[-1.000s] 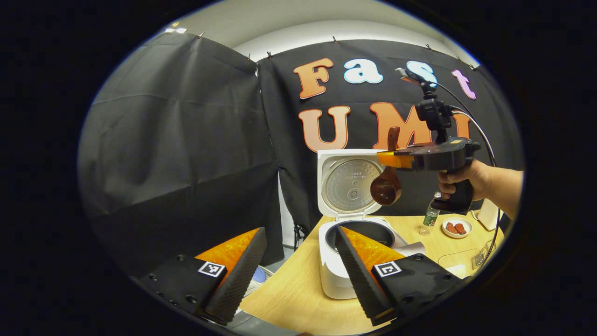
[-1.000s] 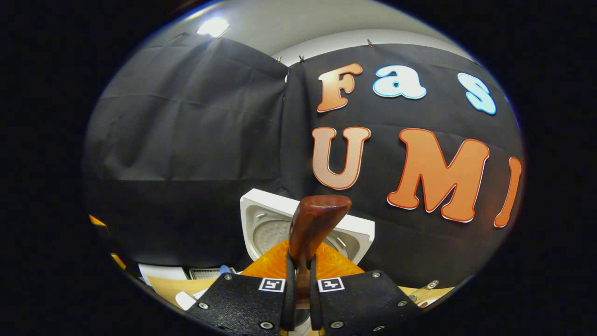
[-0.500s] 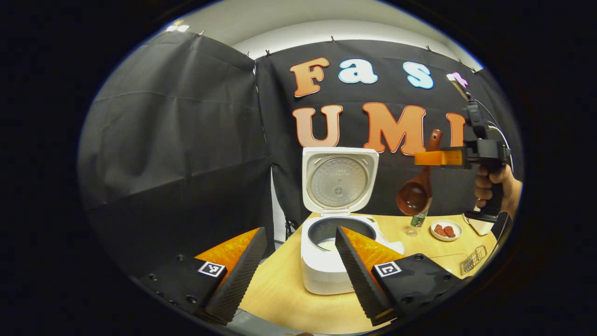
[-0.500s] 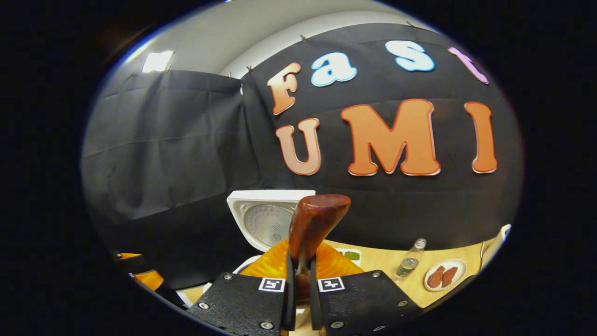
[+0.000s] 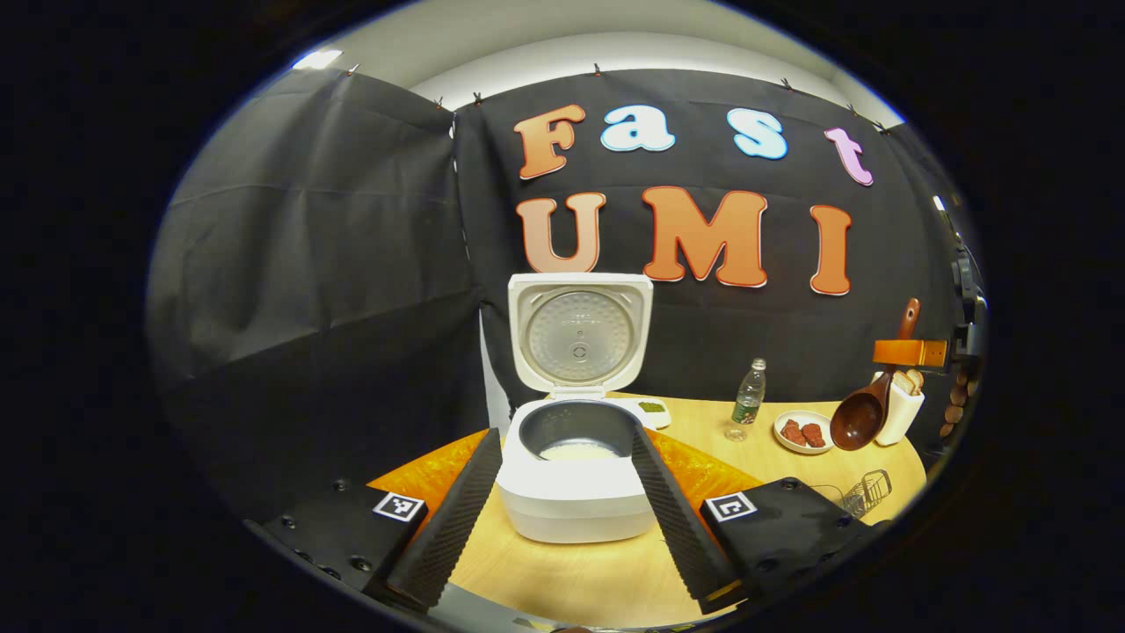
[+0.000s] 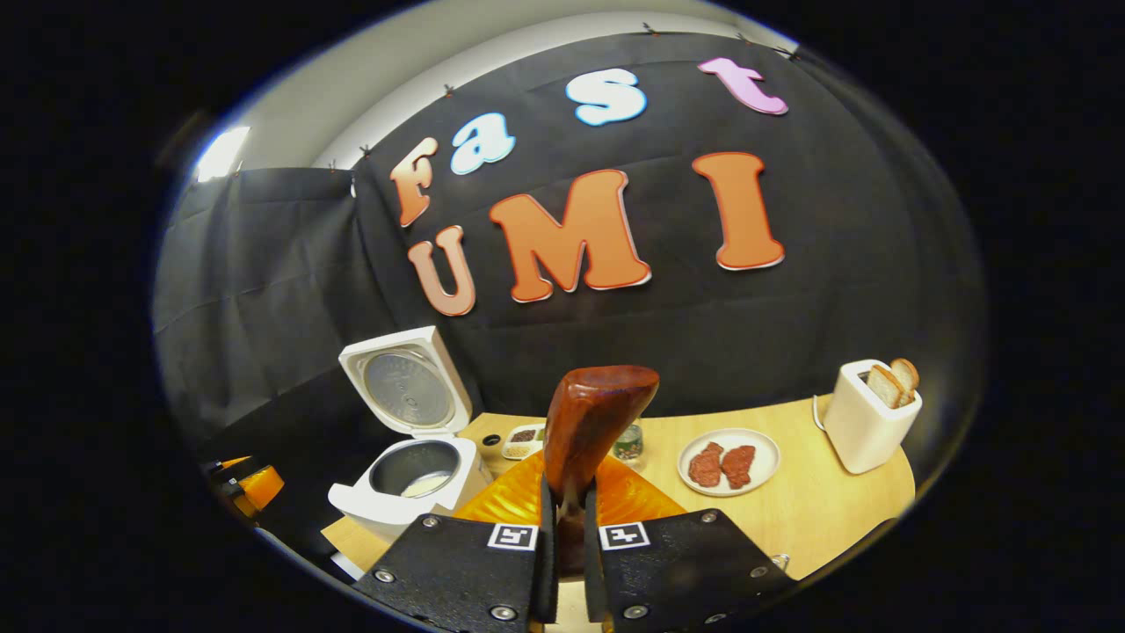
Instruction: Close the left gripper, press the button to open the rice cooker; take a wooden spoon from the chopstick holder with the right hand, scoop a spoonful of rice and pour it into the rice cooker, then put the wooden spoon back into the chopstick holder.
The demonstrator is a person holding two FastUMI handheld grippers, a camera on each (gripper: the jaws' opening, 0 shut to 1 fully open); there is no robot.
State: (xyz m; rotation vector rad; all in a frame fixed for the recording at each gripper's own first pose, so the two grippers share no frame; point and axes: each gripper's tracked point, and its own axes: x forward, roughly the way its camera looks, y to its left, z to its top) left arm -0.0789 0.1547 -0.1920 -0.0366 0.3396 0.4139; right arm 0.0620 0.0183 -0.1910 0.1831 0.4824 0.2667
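White rice cooker [image 5: 576, 492], lid up, sits near the tabletop's [image 5: 571, 580] front edge between the released left gripper [image 5: 562, 519] fingers, while in the right gripper view the right gripper [image 6: 562, 563] grasps the wooden spoon [image 6: 593, 426] handle.

Left gripper view faces the open white rice cooker [image 5: 576, 457] closely; right gripper view sees it [image 6: 413, 475] from farther right, across the round wooden table [image 6: 817, 510].
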